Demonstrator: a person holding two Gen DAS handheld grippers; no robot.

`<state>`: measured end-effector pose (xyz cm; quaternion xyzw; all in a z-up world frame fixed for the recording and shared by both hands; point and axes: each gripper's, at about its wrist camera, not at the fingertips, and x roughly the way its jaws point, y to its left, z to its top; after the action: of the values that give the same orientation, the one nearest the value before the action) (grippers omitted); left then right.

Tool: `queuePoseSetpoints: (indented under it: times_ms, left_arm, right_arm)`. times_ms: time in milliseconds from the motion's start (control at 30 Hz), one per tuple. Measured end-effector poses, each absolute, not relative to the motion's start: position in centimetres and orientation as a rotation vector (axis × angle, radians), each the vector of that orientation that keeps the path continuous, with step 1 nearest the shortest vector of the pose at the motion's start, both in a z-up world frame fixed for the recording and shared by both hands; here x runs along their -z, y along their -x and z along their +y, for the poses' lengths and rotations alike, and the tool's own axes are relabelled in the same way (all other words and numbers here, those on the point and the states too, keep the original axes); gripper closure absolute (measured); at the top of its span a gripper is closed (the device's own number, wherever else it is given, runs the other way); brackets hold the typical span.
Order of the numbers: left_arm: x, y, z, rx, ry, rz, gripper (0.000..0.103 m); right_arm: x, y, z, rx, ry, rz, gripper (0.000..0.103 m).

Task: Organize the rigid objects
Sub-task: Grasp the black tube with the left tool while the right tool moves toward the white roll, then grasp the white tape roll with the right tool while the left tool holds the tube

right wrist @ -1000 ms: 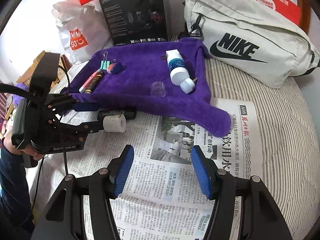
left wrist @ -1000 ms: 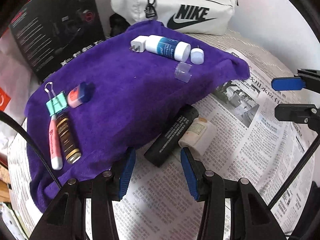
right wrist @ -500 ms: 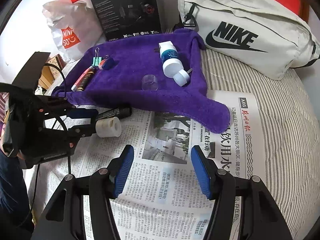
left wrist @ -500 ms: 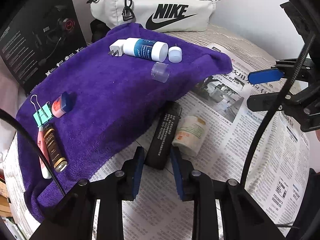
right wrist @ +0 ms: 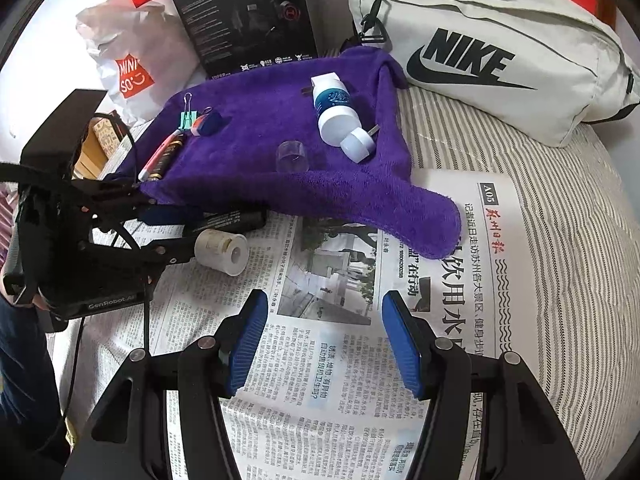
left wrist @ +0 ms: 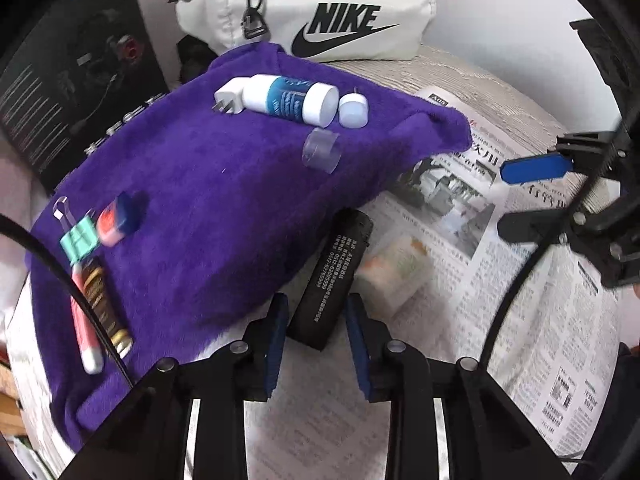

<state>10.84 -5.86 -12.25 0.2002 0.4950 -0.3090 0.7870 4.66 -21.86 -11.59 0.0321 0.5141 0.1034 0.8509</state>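
My left gripper (left wrist: pixel 316 300) is shut on the near end of a black tube with white print (left wrist: pixel 336 276), which lies on newspaper at the purple towel's (left wrist: pixel 240 200) front edge. A small white jar (left wrist: pixel 392 268) lies just right of the tube. In the right wrist view the tube (right wrist: pixel 236 220) sits between the left gripper's (right wrist: pixel 192 230) fingers, with the jar (right wrist: pixel 222 252) beside the lower finger. My right gripper (right wrist: pixel 325 298) hangs open over the newspaper with nothing between its pads. On the towel lie a white-and-blue bottle (left wrist: pixel 288 98), a clear cap (left wrist: pixel 322 154), a teal binder clip (left wrist: pixel 78 238) and a pink pen (left wrist: pixel 84 328).
A pale Nike bag (right wrist: pixel 500 52) and a black product box (right wrist: pixel 248 12) stand behind the towel. A white Miniso bag (right wrist: pixel 132 72) is at the back left. Newspaper (right wrist: pixel 340 400) covers a striped sheet (right wrist: pixel 560 220). A person's hand holds the left gripper at the left edge.
The left gripper's jaws have shut on the black tube, which a second ago lay just ahead of them while they stood wide. The right gripper has stayed open in place.
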Motion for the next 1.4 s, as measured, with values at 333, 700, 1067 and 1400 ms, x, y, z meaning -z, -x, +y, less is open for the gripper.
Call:
queuePoseSetpoints:
  times_ms: [333, 700, 1067, 1400]
  left_arm:
    - [12.1, -7.0, 0.5, 0.52, -0.283, 1.091, 0.077]
    - [12.2, -8.8, -0.6, 0.542, -0.316, 1.077, 0.073]
    - [12.3, -9.0, -1.7, 0.53, -0.304, 1.08, 0.079]
    - [12.4, -9.6, -1.9, 0.49, -0.28, 1.079, 0.08]
  right_arm:
    - [11.8, -4.7, -20.9, -0.253, -0.052, 1.084, 0.044]
    - [11.3, -4.0, -20.2, -0.269, -0.031, 1.074, 0.044]
    - [11.5, -4.0, -19.6, -0.277, -0.018, 1.085, 0.044]
    - [12.2, -4.3, -18.6, -0.303, -0.021, 1.097, 0.044]
